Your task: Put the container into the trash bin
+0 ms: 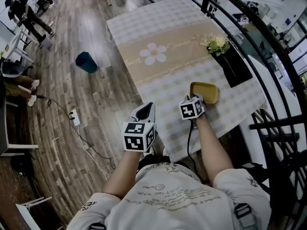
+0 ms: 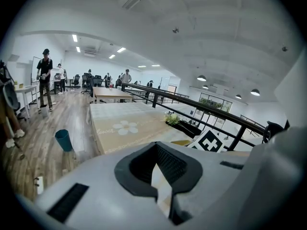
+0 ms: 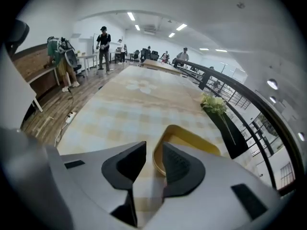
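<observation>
While I am hovering over the table's near right corner, the yellow container is lying flat there, open side up, its long axis seemingly running along the near edge. Beyond it a black planter of pale flowers is sitting. The teal trash bin is standing on the floor, well apart on the left. My right gripper's fingers are standing wide, the container's near rim between them, unpressed. My left gripper is hanging beside the table, tips together and empty.
</observation>
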